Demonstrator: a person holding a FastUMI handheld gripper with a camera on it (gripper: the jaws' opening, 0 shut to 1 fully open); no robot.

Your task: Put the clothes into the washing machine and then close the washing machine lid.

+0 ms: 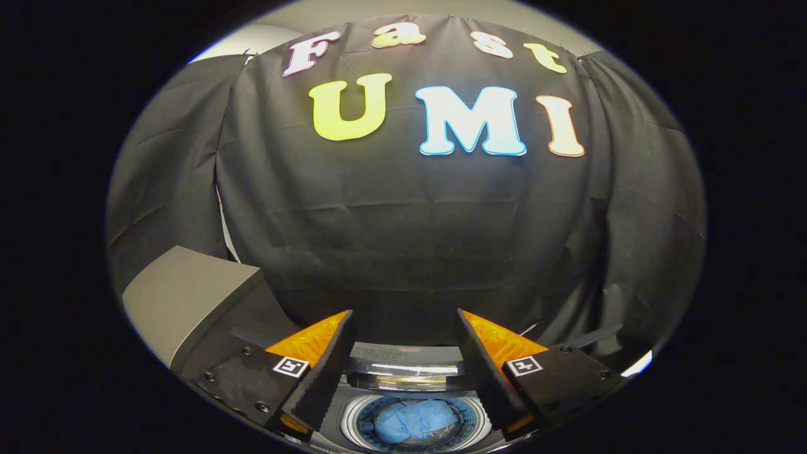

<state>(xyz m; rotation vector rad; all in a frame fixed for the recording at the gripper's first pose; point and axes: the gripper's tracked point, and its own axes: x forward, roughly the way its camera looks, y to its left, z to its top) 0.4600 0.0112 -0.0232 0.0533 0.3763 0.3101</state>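
Jaws apart; gripper over clothes, prob. crumpled

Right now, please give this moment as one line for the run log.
gripper: open, holding nothing, above washing machine | blue clothes: inside drum | lid: up, not closed | left to do: close lid

A staged recording booth is shown, set up as a laundry corner rather than a real home. Black cloth is hung as the wall at twelve o'clock, with pale room wall seen above it. A top-loading washing machine is placed at six o'clock, its drum open with blue clothes inside. A grey cabinet is stood at eight o'clock.
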